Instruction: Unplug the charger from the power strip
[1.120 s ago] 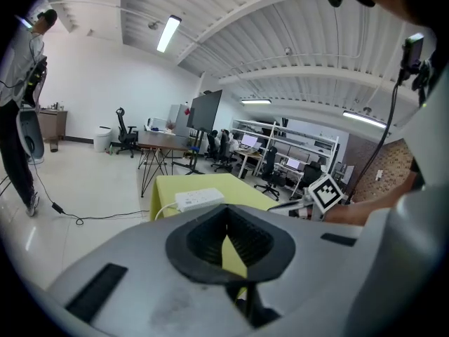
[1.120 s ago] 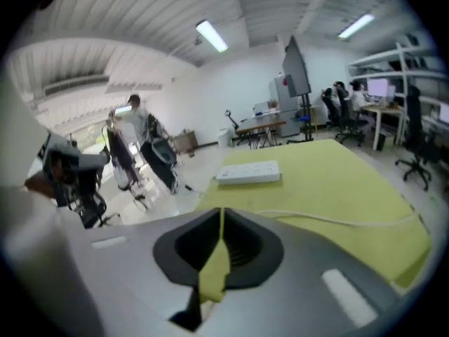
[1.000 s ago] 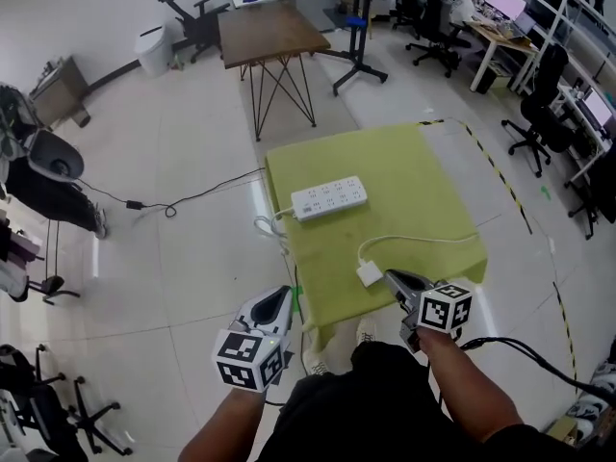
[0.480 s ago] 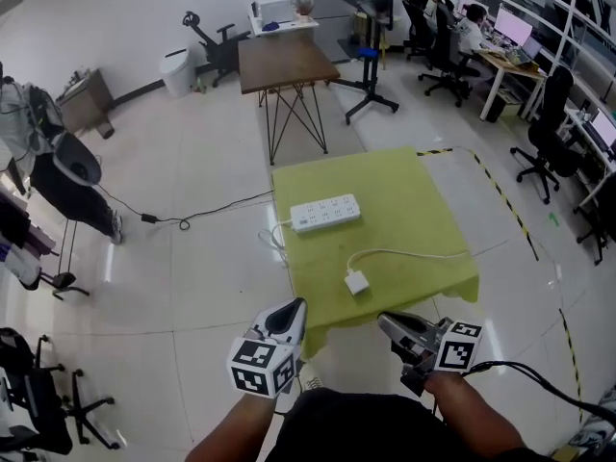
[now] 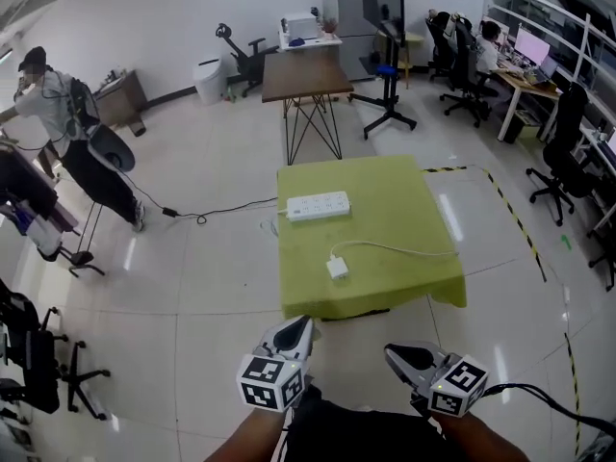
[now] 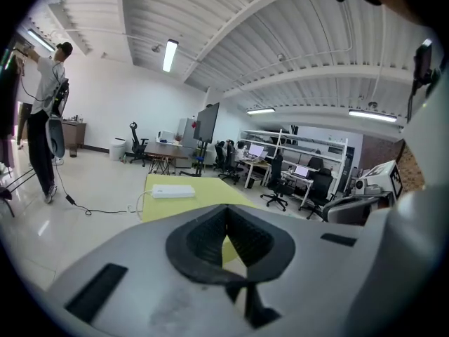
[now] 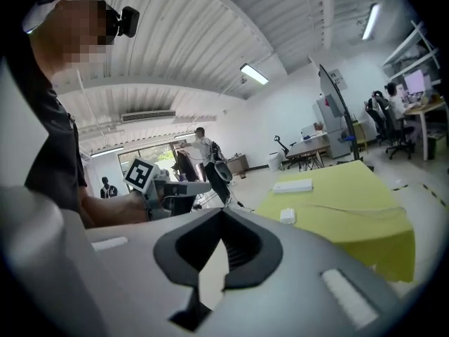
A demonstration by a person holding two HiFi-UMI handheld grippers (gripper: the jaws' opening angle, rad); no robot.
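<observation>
Pale floor tiles [image 5: 192,287] fill the near part of the head view, and over them, short of the table's near edge, both grippers are held. The left gripper [image 5: 296,332] is seen with its jaws pressed together and nothing between them. The right gripper [image 5: 397,352] is likewise closed and empty.

Beyond them stands the yellow-green table [image 5: 404,287]. The charger [image 5: 337,267] lies on it near the front edge, at about 1 o'clock from the left gripper and 11 o'clock from the right, well apart from both. Its white cable [image 5: 404,249] trails off toward 3 o'clock. The power strip [image 5: 318,205] lies farther back, at about 11 o'clock from the charger, clearly separated from it, and no plug is seen seated in it.

The task is therefore judged to be done: the charger is out of the strip, and nothing appears left to pull. A brown table [image 5: 303,73] and office desks are seen at the far end.
</observation>
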